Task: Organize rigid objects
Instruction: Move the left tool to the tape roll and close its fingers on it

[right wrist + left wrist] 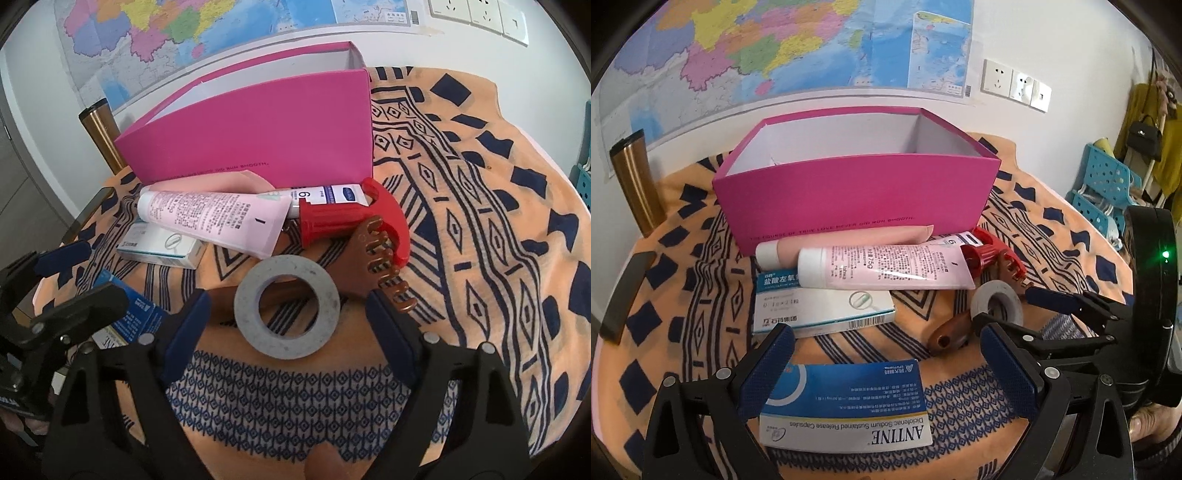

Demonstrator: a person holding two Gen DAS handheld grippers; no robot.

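The pink box (pixel 857 195) sits at the back of the table (pixel 1052 229), near the wall, and what shows of its white inside looks empty. So the tidying has hardly begun, as far as I can tell. Almost everything still lies out on the patterned cloth in front of it.

Just in front of the box lie two tubes. The pink tube (pixel 886 267) lies on its side, and its long way runs from 9 o'clock to 3 o'clock in the left view. Its white cap points to 9 o'clock and its flat end to 3 o'clock. The peach tube (pixel 849 240) lies behind it, the same way round. A white medicine box (pixel 823 310) lies flat under the pink tube's cap end. At the flat end are a red plastic thing (pixel 351 221) and a brown wooden comb (pixel 376 258).

The left tool (pixel 886 363) is wide open. The blue and white box (pixel 846 402) lies flat between its two fingers, but the pads do not look pressed on it. Its long way runs from side to side.

The right tool (pixel 288 328) is wide open too, with the grey tape roll (pixel 286 306) lying flat between its fingers. It has no hold of it yet.

All these things still need to go into the pink box.
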